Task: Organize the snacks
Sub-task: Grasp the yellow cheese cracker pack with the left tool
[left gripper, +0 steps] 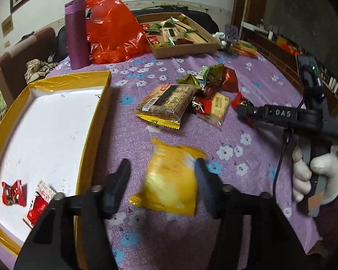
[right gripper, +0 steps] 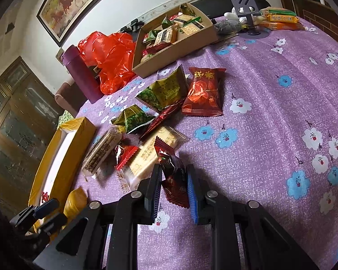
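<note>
Loosely, yellow snack packet sits between left hand-held gripper.

Right half of desk: bare cloth, open passage.
Yellow tray: raised wall blocks a low sideways approach; white floor mostly free, two red packets at near end.
Centre: snack pile crowds the path.
Far edge: purple bottle, red bag, cardboard box stand close together.
</note>
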